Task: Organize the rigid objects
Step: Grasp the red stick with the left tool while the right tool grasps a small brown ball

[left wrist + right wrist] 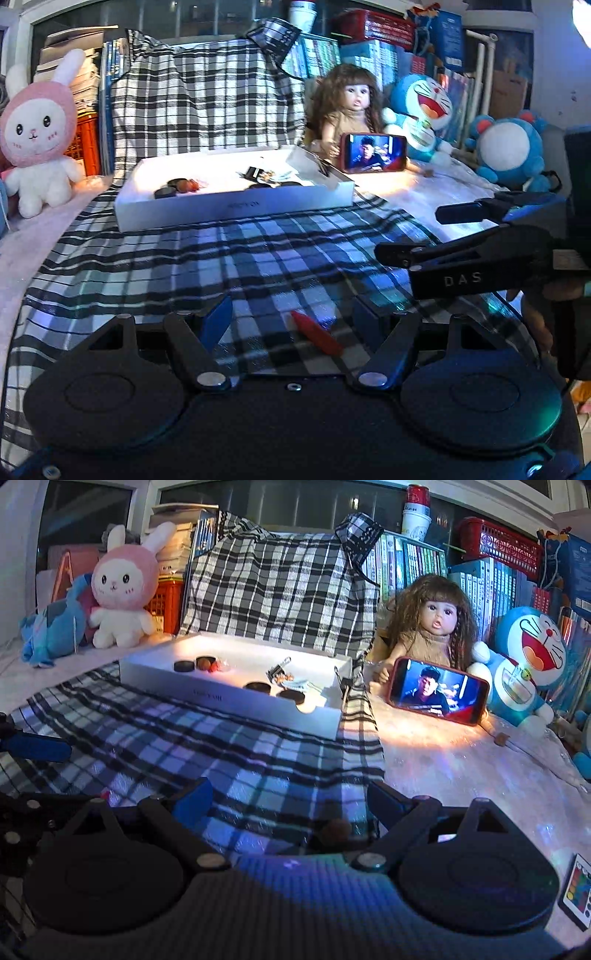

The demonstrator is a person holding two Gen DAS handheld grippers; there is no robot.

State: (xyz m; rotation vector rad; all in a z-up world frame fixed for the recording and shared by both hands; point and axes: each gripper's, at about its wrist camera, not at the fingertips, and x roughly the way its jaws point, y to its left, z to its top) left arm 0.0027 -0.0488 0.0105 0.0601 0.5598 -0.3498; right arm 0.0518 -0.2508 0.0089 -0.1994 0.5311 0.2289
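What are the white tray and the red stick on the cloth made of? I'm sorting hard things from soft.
The white tray looks like matt cardboard, a box lid: thin straight walls, faint print on its side. The red stick looks like wax or plastic, perhaps a crayon: smooth, slightly glossy, tapered; blur leaves this open. The checked cloth is woven fabric, creased.

Bunny plush (35,129), doll (436,627), phone (437,690)

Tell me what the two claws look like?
Both are black plastic. The left claw has two big round discs at its base, silver rivets on its link arms and blue fingers. The right claw is built the same, with blue fingers. Seen from the side in the left view, its black body carries the pale letters DAS.
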